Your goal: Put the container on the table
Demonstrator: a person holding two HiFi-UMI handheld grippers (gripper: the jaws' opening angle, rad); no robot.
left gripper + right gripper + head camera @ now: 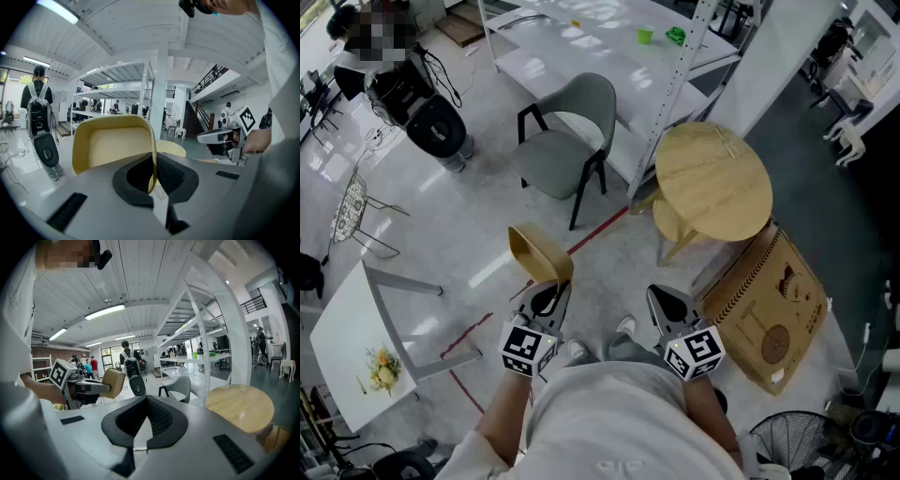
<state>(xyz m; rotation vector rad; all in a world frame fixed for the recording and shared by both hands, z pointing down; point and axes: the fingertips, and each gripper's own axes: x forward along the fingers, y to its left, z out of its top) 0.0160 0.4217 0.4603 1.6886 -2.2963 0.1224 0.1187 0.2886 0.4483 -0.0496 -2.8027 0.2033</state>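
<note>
A tan-yellow container point(539, 255) hangs in the air over the floor, with my left gripper point(551, 292) shut on its rim. In the left gripper view the container point(112, 143) fills the middle and its side wall stands pinched between the two pads of the left gripper point(153, 176). My right gripper point(667, 302) is level with it on the right, shut and with nothing in it; its jaws meet in the right gripper view point(147, 401). The round wooden table point(712, 183) stands ahead and to the right, apart from both grippers, and shows as well in the right gripper view point(241, 406).
A grey chair point(567, 141) stands ahead beside a white metal rack point(581, 47). A cardboard box point(769, 309) leans by the round table. A white low table point(352, 347) with flowers is at the left, a fan point(797, 445) at the lower right. A black machine point(431, 122) stands far left.
</note>
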